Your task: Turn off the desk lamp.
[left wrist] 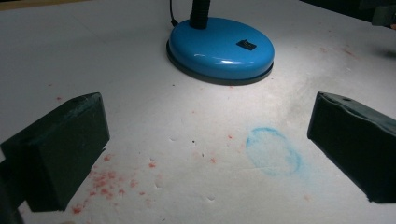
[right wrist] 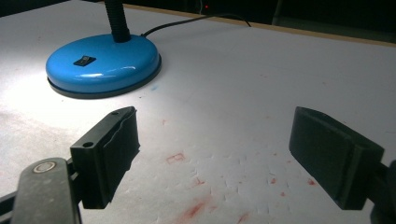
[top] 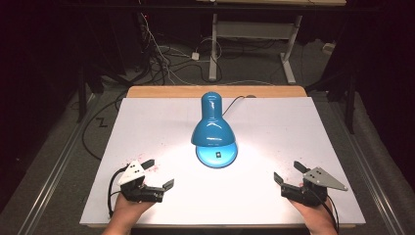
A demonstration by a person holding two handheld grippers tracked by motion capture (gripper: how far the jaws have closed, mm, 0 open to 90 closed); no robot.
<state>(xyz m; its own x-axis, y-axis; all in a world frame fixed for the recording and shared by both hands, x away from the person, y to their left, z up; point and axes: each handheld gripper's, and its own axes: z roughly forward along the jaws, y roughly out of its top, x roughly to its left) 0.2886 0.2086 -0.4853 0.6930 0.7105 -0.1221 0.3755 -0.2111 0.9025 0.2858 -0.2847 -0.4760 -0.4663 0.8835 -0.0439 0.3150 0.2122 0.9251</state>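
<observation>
A blue lamp stands lit near the middle of the white surface, its shade bent down over its round base and throwing a bright pool of light toward the near edge. In the high view the shade hides most of the base and the neck; the two gripper views look under it and show the whole base, the black switch on top, and the black flexible neck rising from its rear. The right gripper view also shows the cord running off behind the base.

The left gripper rests near the front left of the surface, held by a hand, its fingers released and spread wide with nothing between them. The right gripper sits near the front right, well apart from the lamp, its fingers likewise released and empty.

The left gripper view picks out a faint blue ring mark and red specks on the surface between its fingers. The right gripper view shows red smudges close to its own fingers. From above, only a faint reddish patch near the left gripper can be made out.
</observation>
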